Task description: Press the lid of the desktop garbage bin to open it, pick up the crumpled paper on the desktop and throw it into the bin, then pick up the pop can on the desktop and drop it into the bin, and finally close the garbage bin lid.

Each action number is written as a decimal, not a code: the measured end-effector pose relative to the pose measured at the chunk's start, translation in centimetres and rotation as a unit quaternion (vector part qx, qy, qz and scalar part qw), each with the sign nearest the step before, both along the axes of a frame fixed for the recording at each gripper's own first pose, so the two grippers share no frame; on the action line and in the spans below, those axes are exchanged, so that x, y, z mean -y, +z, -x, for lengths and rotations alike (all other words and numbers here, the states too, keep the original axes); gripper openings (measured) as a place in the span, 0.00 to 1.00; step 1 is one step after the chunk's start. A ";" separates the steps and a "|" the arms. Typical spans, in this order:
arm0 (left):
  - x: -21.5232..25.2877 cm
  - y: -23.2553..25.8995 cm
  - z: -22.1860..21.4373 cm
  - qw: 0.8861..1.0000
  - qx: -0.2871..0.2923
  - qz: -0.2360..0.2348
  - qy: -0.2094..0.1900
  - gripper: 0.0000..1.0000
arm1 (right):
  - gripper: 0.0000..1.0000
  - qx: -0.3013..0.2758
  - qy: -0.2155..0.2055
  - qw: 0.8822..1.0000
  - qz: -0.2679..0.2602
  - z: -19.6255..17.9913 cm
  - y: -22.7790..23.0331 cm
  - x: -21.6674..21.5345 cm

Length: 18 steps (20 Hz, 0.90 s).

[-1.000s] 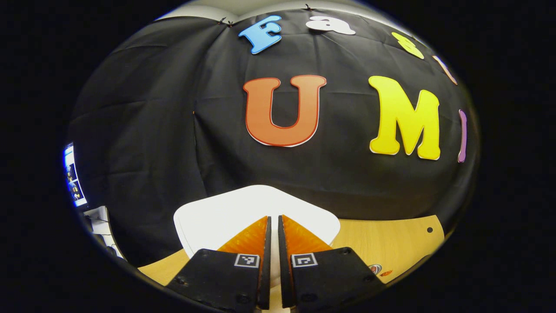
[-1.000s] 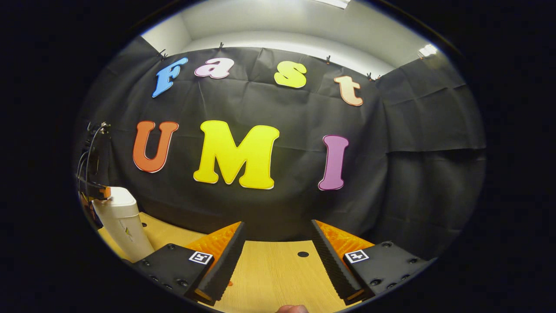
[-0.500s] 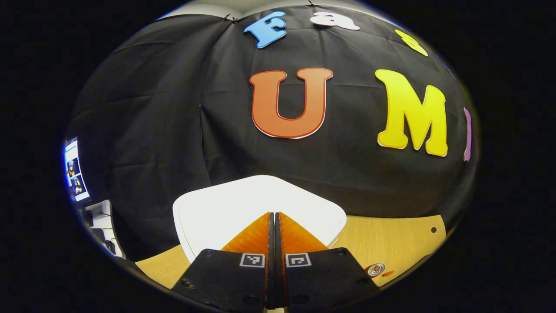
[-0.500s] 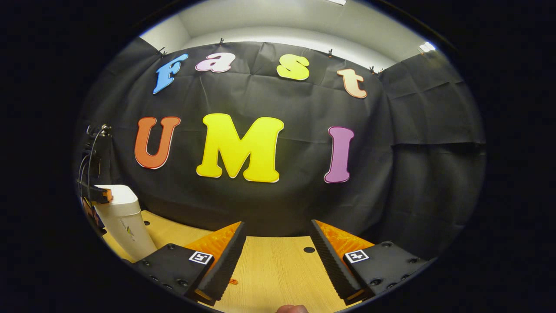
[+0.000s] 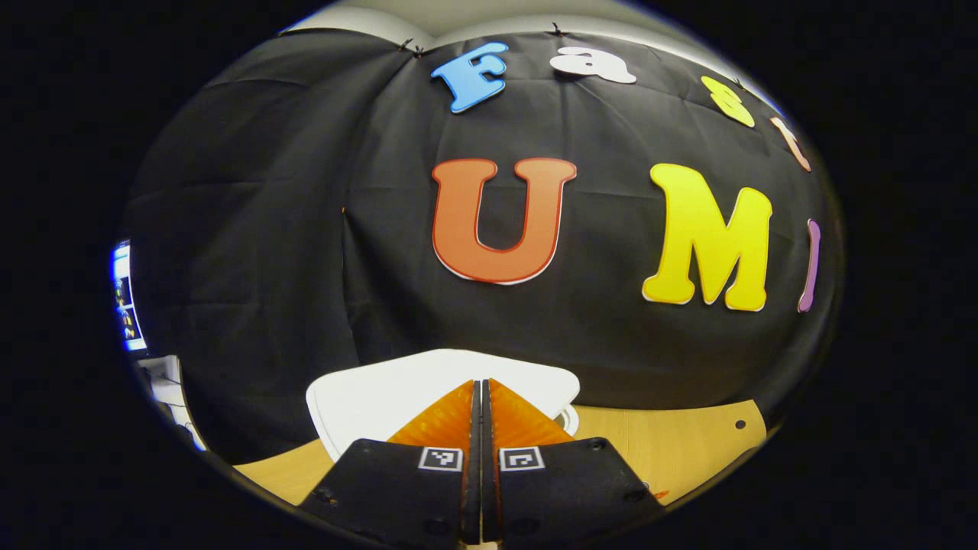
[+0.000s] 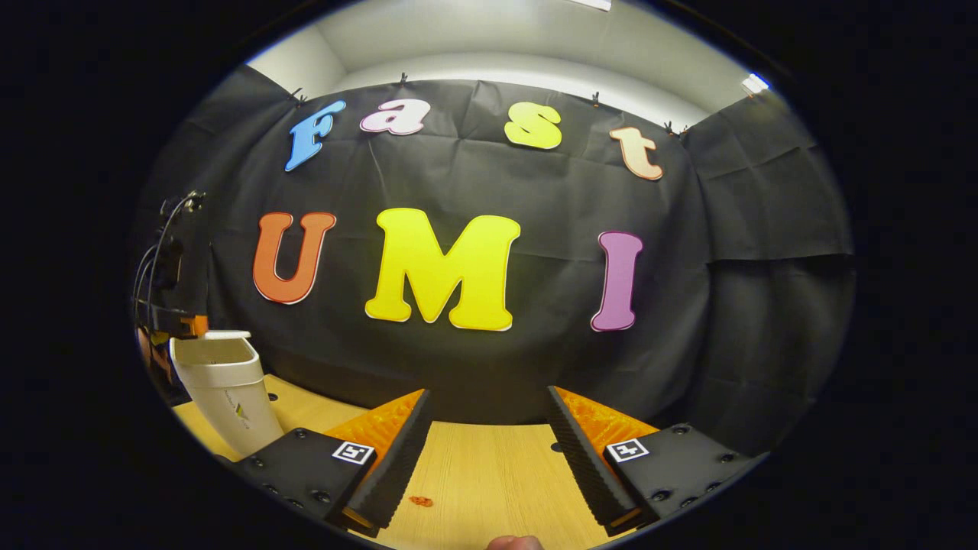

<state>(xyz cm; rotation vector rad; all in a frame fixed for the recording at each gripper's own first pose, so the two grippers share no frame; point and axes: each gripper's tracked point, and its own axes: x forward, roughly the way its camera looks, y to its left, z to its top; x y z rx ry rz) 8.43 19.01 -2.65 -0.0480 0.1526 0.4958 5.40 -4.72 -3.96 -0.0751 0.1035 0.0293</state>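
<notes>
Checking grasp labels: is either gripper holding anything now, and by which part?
Nothing held. The left gripper is shut on nothing, tips over the white plastic bin lid. The right gripper is open above the wooden desk.

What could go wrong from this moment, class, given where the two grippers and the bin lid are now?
1. The left gripper, fingers closed together, sits on the white lid; in the right gripper view the lid looks barely lifted, so it might drop shut when released.
2. The bin is light-looking and tall; pushing off-centre could tip it.
3. The right gripper hangs open over bare desktop, nothing between its fingers.
</notes>
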 end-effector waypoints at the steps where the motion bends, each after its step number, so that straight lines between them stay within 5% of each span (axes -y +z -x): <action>1: 0.8 1.2 -0.3 1.000 0.011 -0.011 -0.018 0.05 | 0.94 0.005 -0.002 1.000 0.003 0.1 0.3 0.3; 4: 3.1 3.8 -0.8 0.997 0.031 -0.035 -0.061 0.35 | 0.94 0.009 -0.003 1.000 -0.001 -0.1 0.7 0.7; 5: 3.8 4.4 -0.7 0.996 0.034 -0.039 -0.075 0.32 | 0.94 0.010 -0.005 1.000 -0.005 -0.1 0.8 0.8; 6: 4.5 4.8 -0.7 0.995 0.035 -0.042 -0.086 0.58 | 0.94 0.011 -0.005 1.000 -0.009 -0.1 0.9 0.8; 8: 5.9 5.4 -0.5 0.993 0.040 -0.043 -0.104 0.80 | 0.94 0.013 -0.004 1.000 -0.011 0.2 1.0 0.8; 9: 6.5 5.7 -0.4 0.992 0.045 -0.042 -0.111 0.76 | 0.94 0.014 -0.002 1.000 -0.011 0.3 1.0 0.7; 14: 9.3 5.8 0.7 0.988 0.053 -0.053 -0.133 0.99 | 0.94 0.015 0.004 1.000 -0.016 0.9 0.7 0.7; 18: 12.0 5.0 2.3 0.984 0.063 -0.034 -0.161 0.99 | 0.94 0.012 0.001 1.000 -0.026 1.0 0.3 1.1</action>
